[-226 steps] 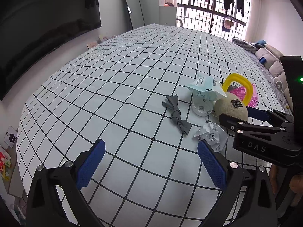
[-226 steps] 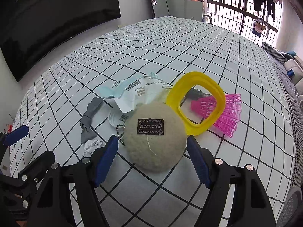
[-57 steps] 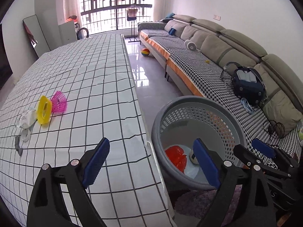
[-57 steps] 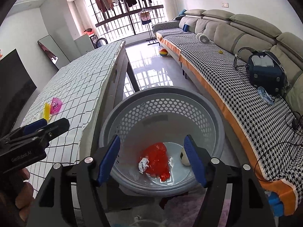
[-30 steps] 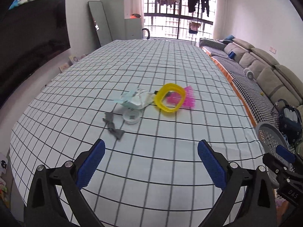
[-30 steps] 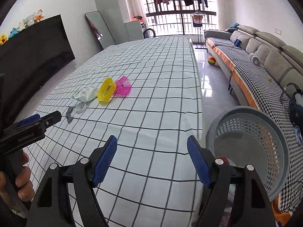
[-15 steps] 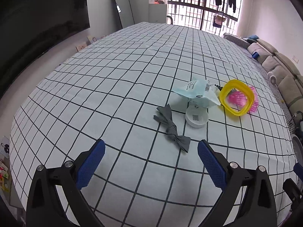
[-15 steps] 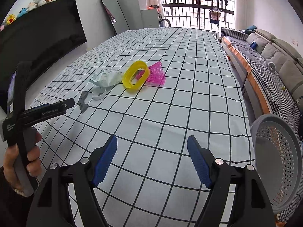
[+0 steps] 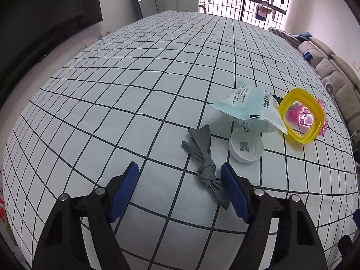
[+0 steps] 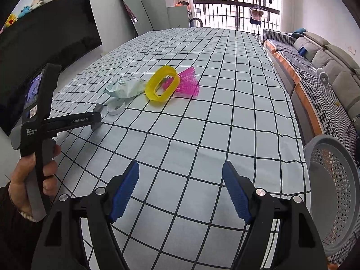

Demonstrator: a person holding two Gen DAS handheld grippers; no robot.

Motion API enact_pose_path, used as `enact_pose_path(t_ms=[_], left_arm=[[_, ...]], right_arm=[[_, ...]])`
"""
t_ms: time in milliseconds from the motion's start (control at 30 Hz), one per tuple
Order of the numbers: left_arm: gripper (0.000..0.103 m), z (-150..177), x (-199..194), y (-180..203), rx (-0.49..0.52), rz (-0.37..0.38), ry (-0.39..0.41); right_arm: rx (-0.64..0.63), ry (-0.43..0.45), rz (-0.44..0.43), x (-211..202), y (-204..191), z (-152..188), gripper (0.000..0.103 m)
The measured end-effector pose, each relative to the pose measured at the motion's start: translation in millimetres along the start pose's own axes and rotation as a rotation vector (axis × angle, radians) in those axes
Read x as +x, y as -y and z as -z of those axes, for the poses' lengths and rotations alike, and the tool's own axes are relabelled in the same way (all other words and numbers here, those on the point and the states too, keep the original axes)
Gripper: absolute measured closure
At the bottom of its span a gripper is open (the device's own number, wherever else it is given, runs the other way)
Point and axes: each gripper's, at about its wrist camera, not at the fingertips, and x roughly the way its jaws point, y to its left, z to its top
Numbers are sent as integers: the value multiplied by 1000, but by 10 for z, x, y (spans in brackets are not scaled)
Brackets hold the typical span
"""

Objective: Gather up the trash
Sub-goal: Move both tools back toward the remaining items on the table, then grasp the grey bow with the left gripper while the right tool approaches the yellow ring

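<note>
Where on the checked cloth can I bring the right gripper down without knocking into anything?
Bare cloth runs from the right gripper forward to the pink mesh and across to the table edge by the grey basket. Crowded: the far-left cluster of yellow ring, packet, white lid and left gripper, closing around the grey knotted scrap.

On the checked tablecloth (image 9: pixel 126 103) are counted 1 knotted grey scrap (image 9: pixel 203 157), 1 white lid (image 9: pixel 246 147), 1 crumpled packet (image 9: pixel 249 108), 1 yellow ring (image 9: pixel 301 118) and 1 pink mesh piece (image 10: pixel 187 83). Beside it, 1 grey basket (image 10: pixel 335 189) is seen.
</note>
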Motion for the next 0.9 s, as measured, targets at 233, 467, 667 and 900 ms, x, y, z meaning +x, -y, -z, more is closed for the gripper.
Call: enact_pose_path(t_ms=[233, 467, 667, 900], left_arm=[[86, 4, -44, 45, 32, 28, 14], [86, 31, -236, 10, 36, 20, 57], [86, 101, -344, -76, 25, -5, 94], [86, 116, -387, -115, 13, -14, 134]], right_arm=[[8, -1, -7, 4, 30, 28, 30], [-12, 8, -4, 30, 16, -25, 30], [-74, 25, 17, 159, -89, -209, 30], [-136, 26, -9, 424, -282, -612, 30]])
